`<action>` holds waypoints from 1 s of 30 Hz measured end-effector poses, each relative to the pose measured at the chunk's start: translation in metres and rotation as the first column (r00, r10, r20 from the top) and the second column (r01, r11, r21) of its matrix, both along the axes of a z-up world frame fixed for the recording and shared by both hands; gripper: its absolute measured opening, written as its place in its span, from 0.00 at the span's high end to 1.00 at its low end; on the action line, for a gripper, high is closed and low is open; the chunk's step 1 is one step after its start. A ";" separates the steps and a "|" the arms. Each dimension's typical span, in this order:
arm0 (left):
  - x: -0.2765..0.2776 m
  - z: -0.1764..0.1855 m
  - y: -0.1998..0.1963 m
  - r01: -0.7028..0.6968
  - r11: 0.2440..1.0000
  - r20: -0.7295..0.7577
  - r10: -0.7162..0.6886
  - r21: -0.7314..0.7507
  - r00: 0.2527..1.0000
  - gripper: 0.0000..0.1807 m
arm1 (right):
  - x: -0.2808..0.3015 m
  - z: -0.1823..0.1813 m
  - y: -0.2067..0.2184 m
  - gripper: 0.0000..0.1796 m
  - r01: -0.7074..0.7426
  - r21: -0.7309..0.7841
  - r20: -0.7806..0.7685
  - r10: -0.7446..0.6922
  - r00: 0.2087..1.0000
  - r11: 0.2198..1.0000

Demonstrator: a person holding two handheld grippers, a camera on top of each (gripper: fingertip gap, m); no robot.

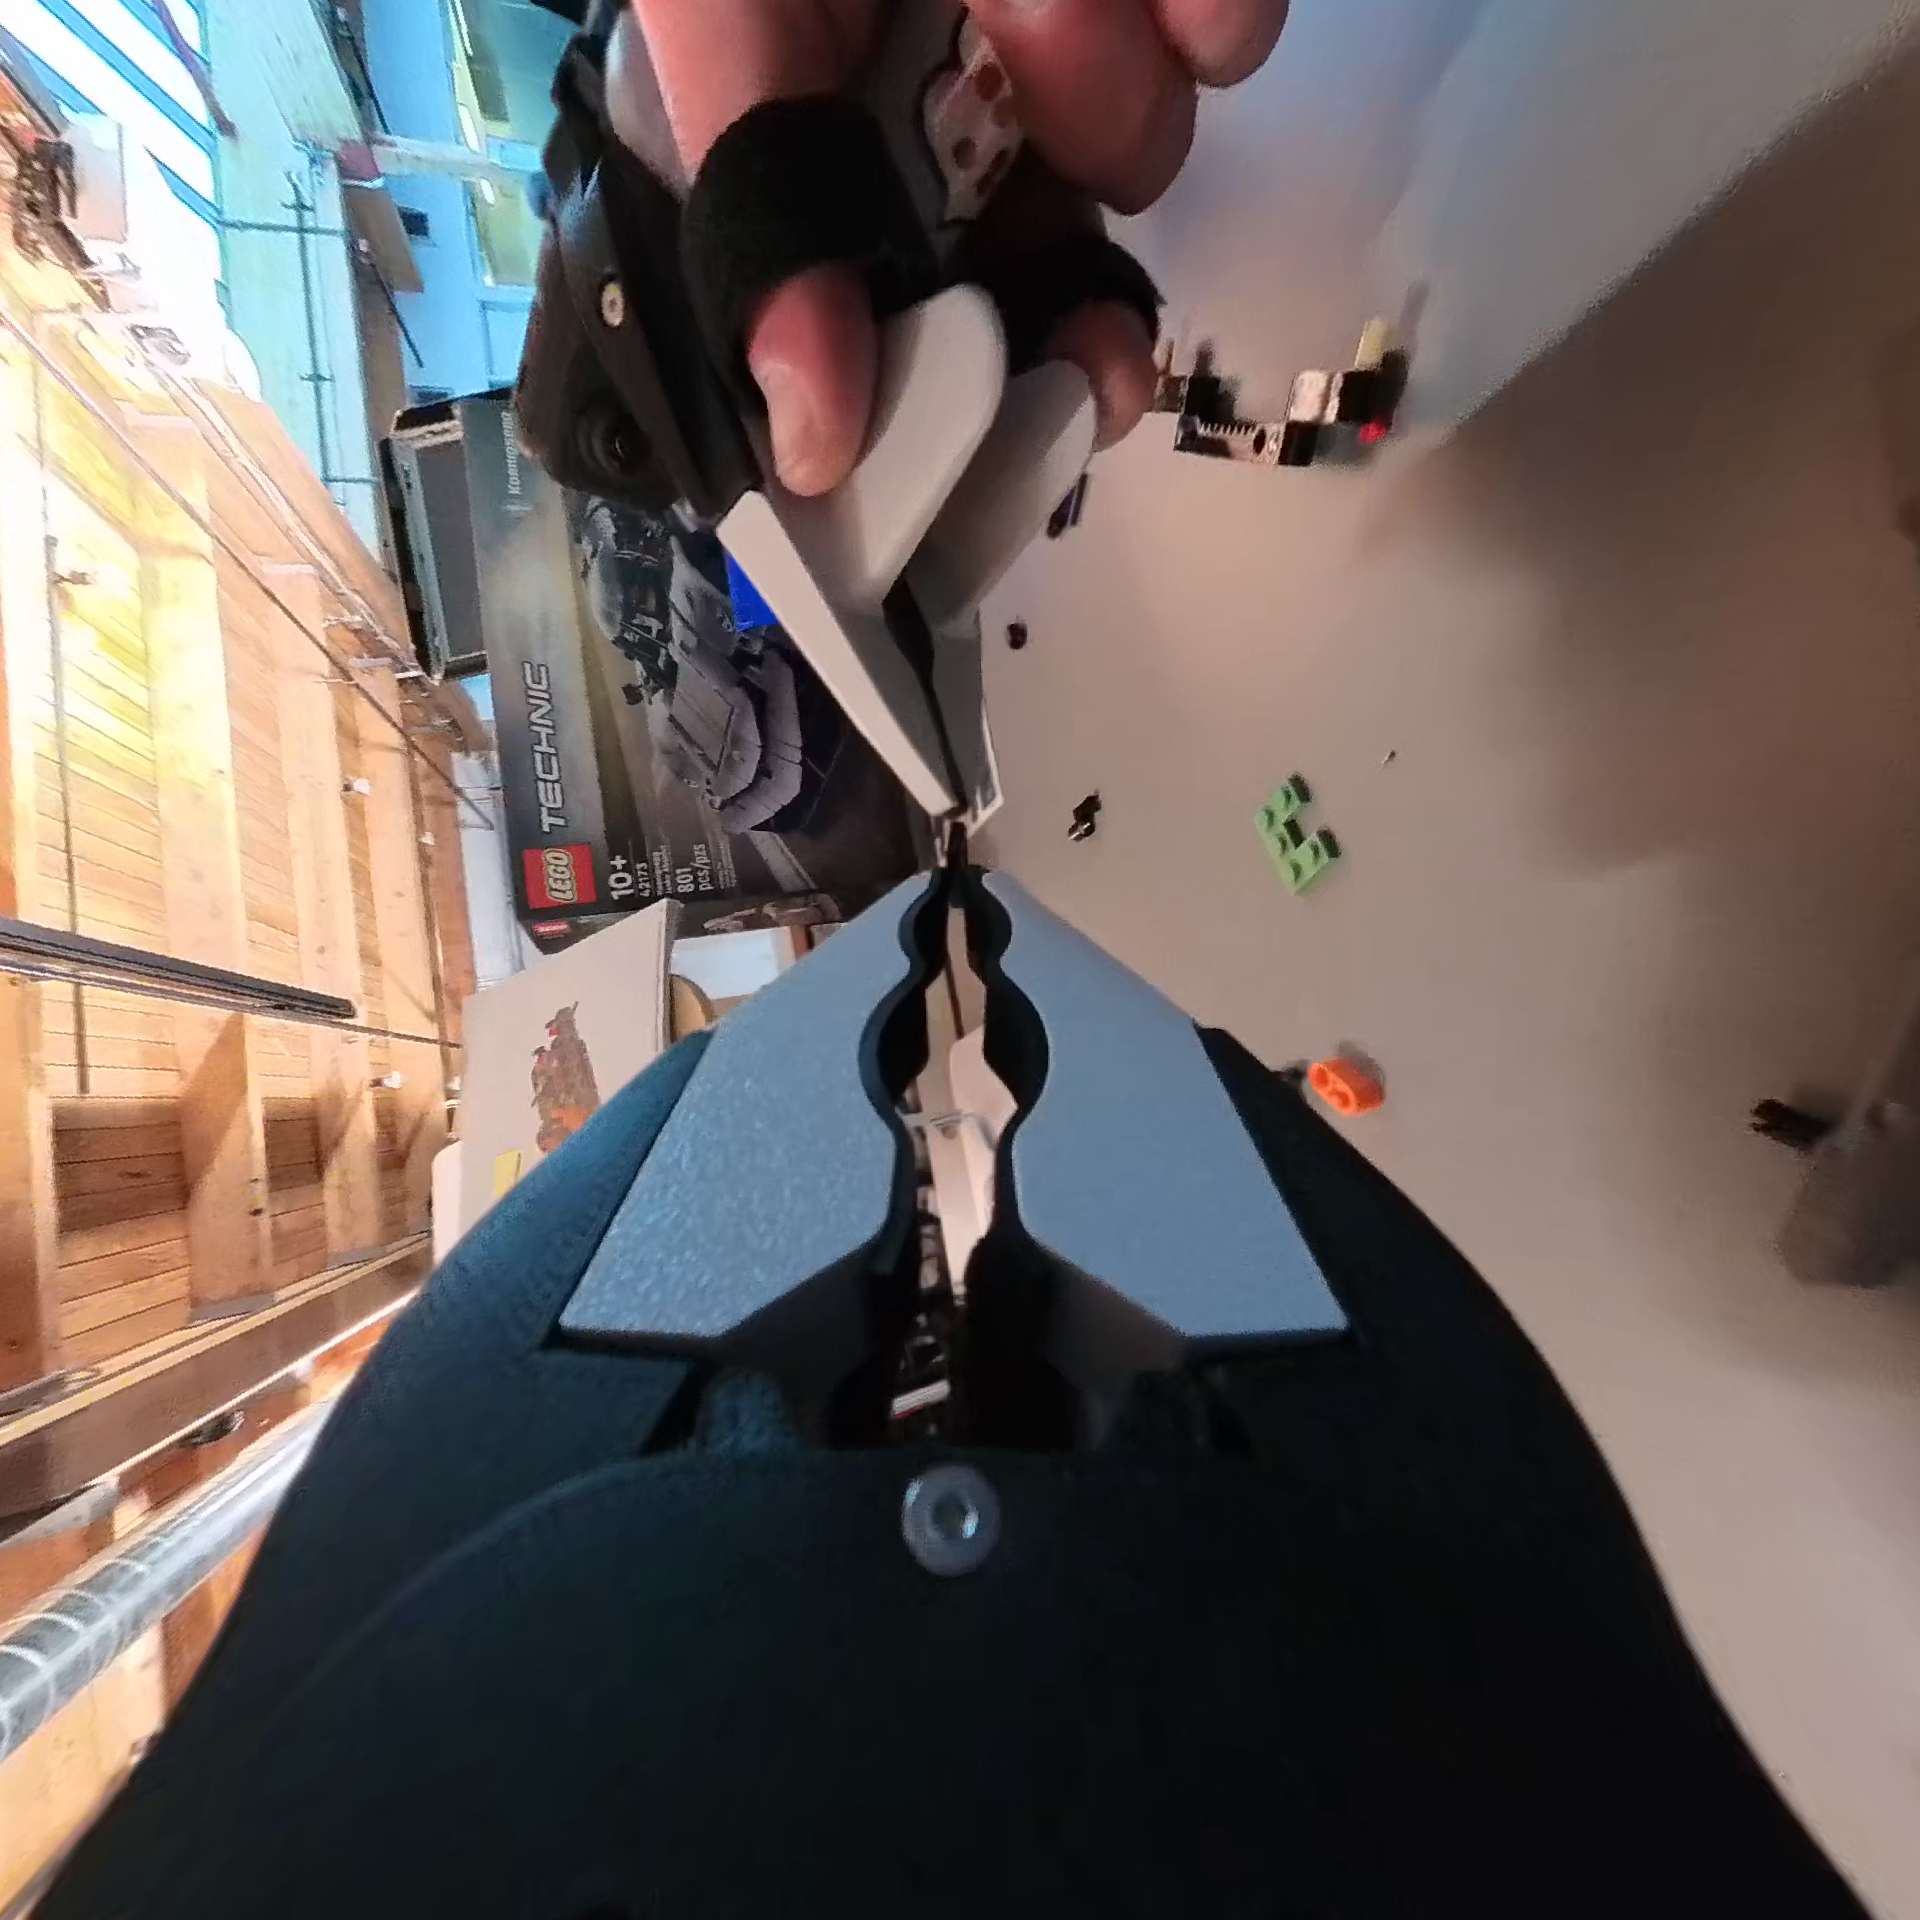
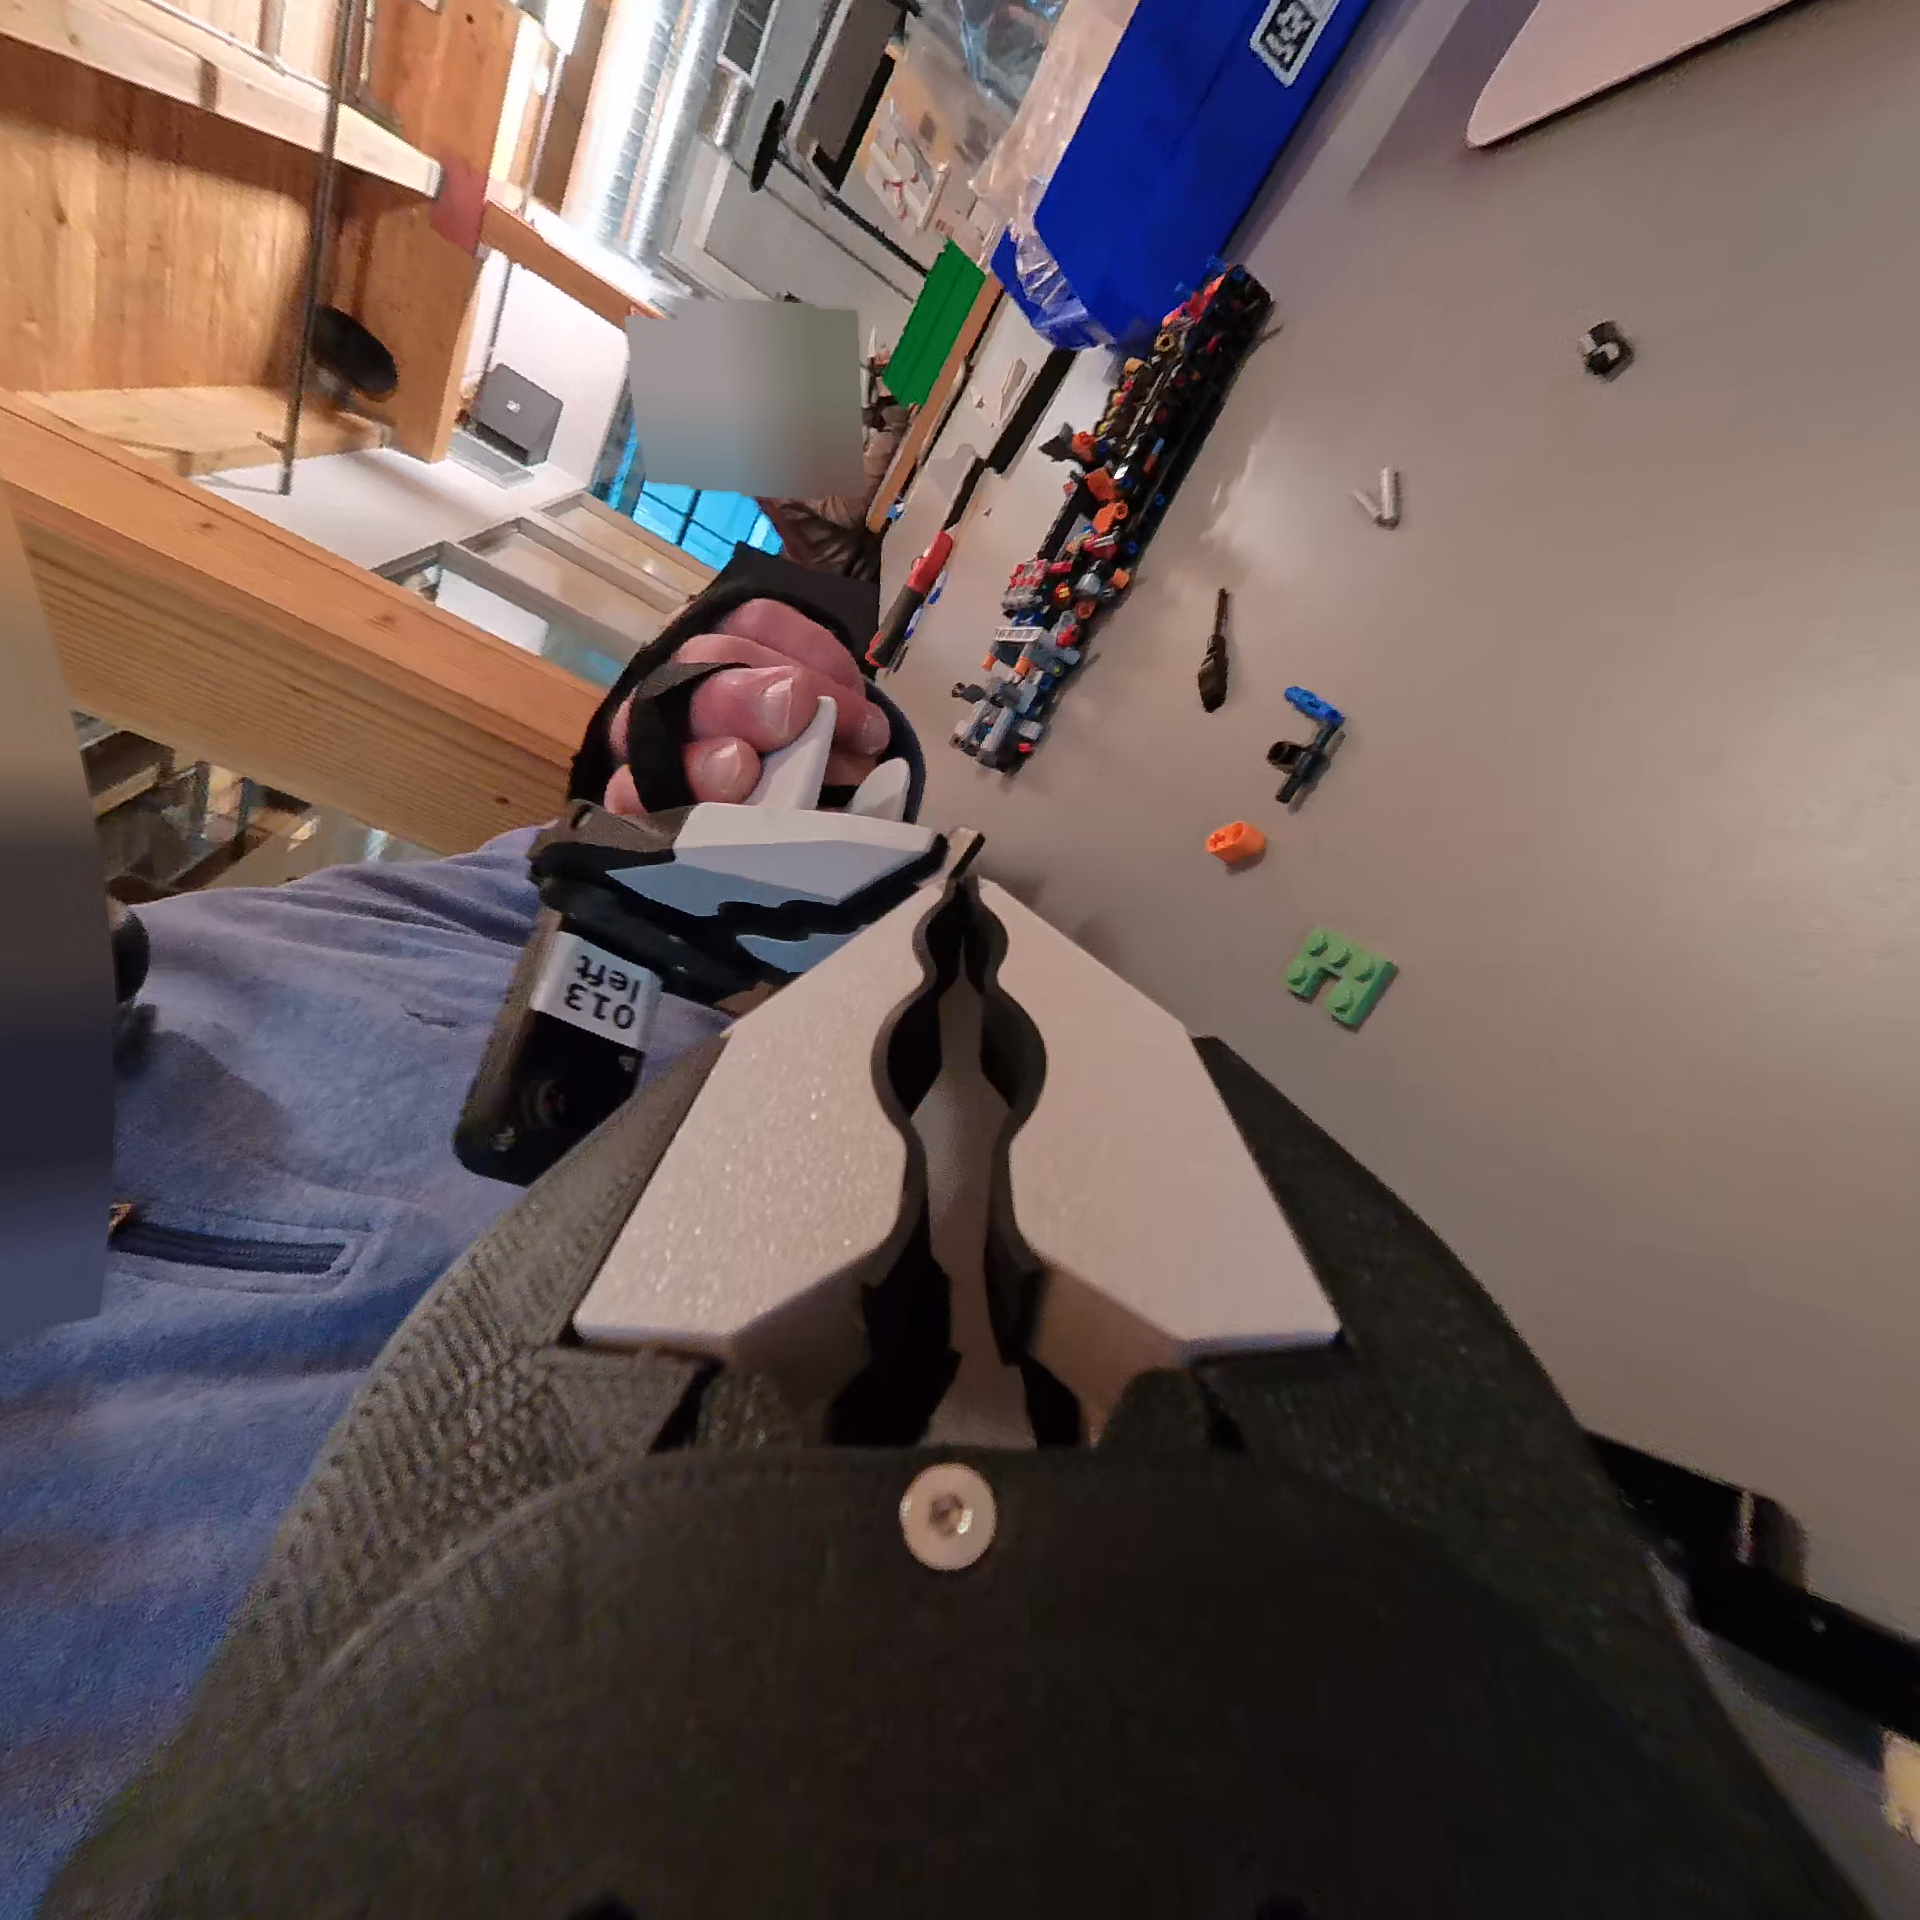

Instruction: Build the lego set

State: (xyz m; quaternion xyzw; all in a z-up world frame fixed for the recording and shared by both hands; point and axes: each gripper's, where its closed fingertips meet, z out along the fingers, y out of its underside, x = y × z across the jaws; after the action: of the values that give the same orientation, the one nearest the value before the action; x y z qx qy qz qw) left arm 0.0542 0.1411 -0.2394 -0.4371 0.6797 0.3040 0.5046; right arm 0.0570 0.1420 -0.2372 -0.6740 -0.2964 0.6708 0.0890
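Note:
My left gripper point(image 1: 958, 883) and my right gripper point(image 2: 961, 883) meet tip to tip in the air above the grey table point(image 1: 1558, 727). Both are shut. A small black Lego pin point(image 1: 954, 844) spans the two sets of tips, and each gripper seems to pinch one end; it also shows in the right wrist view point(image 2: 966, 847). The right gripper shows in the left wrist view point(image 1: 961, 802), held by a gloved hand point(image 1: 810, 416). The left gripper shows in the right wrist view point(image 2: 948, 847). A partly built black and grey assembly point(image 1: 1288, 416) lies on the table.
A green plate point(image 1: 1297, 836) point(image 2: 1340, 977), an orange connector point(image 1: 1345, 1088) point(image 2: 1234, 842) and loose black pins point(image 1: 1084, 816) lie on the table. A row of sorted parts point(image 2: 1101, 520), a blue bag point(image 2: 1174, 156) and a blue-black piece point(image 2: 1309, 743) lie farther off. The set's box point(image 1: 665, 727) stands behind. The grippers are tip to tip, or close to it. About 10 centimeters separates my left fingertips from the orange connector point(image 1: 1345, 1088). My right wrist view point(image 2: 1228, 849) looks at it from another angle.

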 end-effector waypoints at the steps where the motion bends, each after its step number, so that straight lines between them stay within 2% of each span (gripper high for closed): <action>1: 0.001 0.001 0.000 0.002 1.000 0.005 -0.002 0.003 1.000 1.00 | -0.001 0.002 -0.004 1.00 -0.025 -0.023 -0.010 0.025 1.000 0.999; 2: 0.003 0.003 -0.001 0.010 1.000 0.010 -0.010 0.011 1.000 1.00 | -0.003 0.003 -0.006 0.95 -0.037 -0.045 -0.014 0.037 0.999 0.998; 4: 0.004 0.007 0.000 0.011 0.999 -0.004 -0.011 0.041 1.000 1.00 | -0.005 0.005 -0.007 0.92 -0.048 -0.080 -0.029 0.046 0.999 0.996; 7: 0.003 0.010 0.001 0.023 0.998 -0.021 -0.022 0.064 1.000 1.00 | -0.005 0.011 -0.008 0.98 -0.056 -0.092 -0.062 0.051 0.997 0.994; 19: 0.003 0.017 0.001 0.071 0.990 -0.078 -0.062 0.124 0.995 1.00 | -0.006 0.019 -0.006 0.99 -0.066 -0.155 -0.136 0.045 0.990 0.986; 22: 0.003 0.017 0.001 0.082 0.988 -0.089 -0.070 0.130 0.994 1.00 | -0.006 0.017 -0.006 0.99 -0.058 -0.127 -0.128 0.042 0.991 0.990; 27: 0.005 0.012 -0.002 0.056 0.997 -0.019 -0.055 0.046 0.998 1.00 | -0.002 0.013 0.002 1.00 -0.004 -0.047 -0.077 0.000 0.997 0.999; 30: -0.001 -0.005 0.000 -0.015 0.987 0.084 0.029 -0.158 0.996 0.97 | 0.003 -0.003 0.004 1.00 0.000 0.044 0.033 -0.001 0.999 0.999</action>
State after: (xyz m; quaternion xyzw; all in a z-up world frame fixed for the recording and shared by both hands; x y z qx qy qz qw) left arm 0.0528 0.1411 -0.2440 -0.4956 0.6742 0.2361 0.4941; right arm 0.0601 0.1462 -0.2404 -0.6831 -0.3122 0.6527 0.0991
